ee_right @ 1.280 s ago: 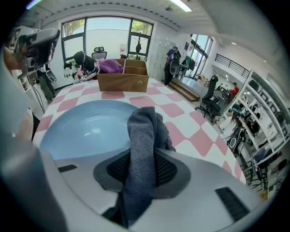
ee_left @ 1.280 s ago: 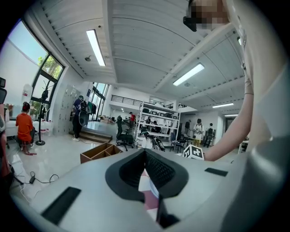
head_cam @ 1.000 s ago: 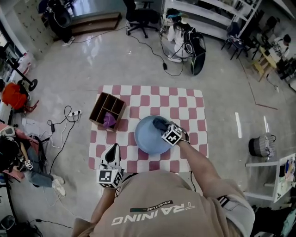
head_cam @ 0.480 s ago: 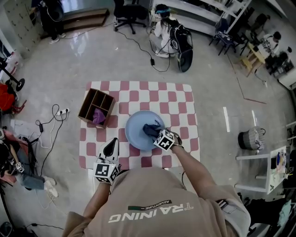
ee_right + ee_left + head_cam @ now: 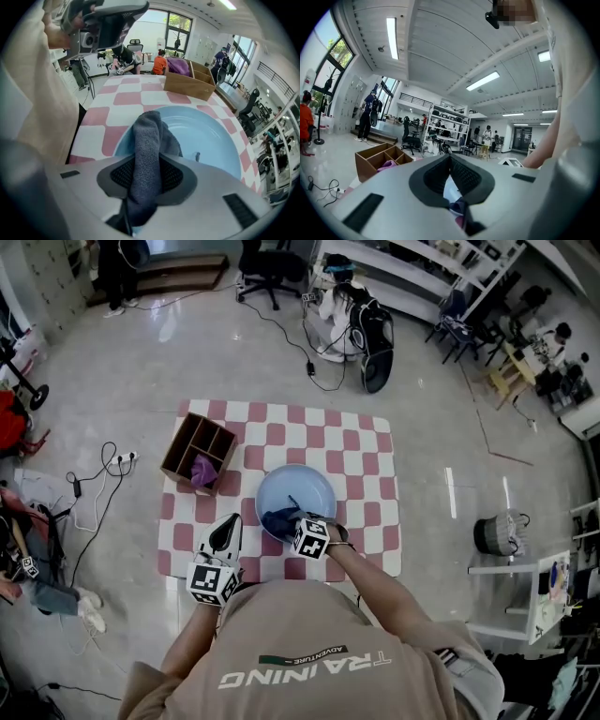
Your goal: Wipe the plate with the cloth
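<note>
The right tool (image 5: 293,529) points steeply down over the near left part of the round light-blue plate (image 5: 314,486); its jaws are clamped on a dark grey-blue towelling cloth (image 5: 279,521), which bunches up between the pads and spills out beyond the tips onto the plate's surface. In the right gripper view the cloth (image 5: 146,140) stands as a thick fold rising from the right tool (image 5: 146,173); the plate (image 5: 206,136) spreads behind it, bare and glossy towards the far right.

The plate sits near the middle of the red-and-white checked counter (image 5: 375,465), a little towards the near side. To its far left, apart from it, stands a brown wooden box with dividers (image 5: 192,439), set at an angle; a crumpled purple rag (image 5: 203,468) lies in a near compartment of it (the other compartments look dark from above).

The left tool (image 5: 228,521) hangs over the near left part of the counter, just left of the plate and not touching it, pointing about level away from the person; its jaws are together at the tips with nothing between them, as the left gripper view shows at the left tool (image 5: 450,157), with the box (image 5: 375,159) off to the left.
</note>
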### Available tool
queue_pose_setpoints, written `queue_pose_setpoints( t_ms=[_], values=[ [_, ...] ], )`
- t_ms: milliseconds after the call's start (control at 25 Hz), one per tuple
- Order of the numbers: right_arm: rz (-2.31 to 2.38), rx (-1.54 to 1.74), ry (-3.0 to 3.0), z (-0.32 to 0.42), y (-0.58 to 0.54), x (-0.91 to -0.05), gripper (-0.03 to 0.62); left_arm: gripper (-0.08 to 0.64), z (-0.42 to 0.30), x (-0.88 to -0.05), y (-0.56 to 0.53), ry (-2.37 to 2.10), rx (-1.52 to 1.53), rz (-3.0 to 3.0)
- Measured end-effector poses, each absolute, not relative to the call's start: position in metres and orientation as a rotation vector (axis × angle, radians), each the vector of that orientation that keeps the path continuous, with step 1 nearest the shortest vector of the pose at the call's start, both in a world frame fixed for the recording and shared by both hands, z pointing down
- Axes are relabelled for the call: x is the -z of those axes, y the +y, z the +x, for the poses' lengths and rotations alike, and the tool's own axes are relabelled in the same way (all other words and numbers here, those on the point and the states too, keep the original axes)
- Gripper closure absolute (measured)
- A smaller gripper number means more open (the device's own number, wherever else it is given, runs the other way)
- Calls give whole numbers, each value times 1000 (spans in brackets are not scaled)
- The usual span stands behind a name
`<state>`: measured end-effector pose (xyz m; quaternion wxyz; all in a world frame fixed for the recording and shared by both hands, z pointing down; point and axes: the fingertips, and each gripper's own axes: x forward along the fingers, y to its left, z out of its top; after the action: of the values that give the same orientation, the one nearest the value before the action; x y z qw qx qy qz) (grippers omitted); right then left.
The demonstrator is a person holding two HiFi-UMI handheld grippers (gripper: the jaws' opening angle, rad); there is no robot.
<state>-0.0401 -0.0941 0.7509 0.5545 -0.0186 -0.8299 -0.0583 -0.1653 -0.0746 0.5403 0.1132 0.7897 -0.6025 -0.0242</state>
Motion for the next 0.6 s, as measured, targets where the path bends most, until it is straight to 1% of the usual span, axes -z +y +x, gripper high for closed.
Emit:
queue_pose_setpoints(
  t_ms=[280, 480, 600],
  values=[
    [-30, 136, -1996, -78, -110, -752, 472, 549, -175, -535, -54, -1838, 84, 2269],
    [48, 2, -2029, -90, -131, -751, 469, 549, -178, -533, -40, -1872, 77, 2238],
    [65, -1, -2036, -93, -134, -749, 469, 549, -181, -530, -35, -1892, 74, 2233]
  ],
)
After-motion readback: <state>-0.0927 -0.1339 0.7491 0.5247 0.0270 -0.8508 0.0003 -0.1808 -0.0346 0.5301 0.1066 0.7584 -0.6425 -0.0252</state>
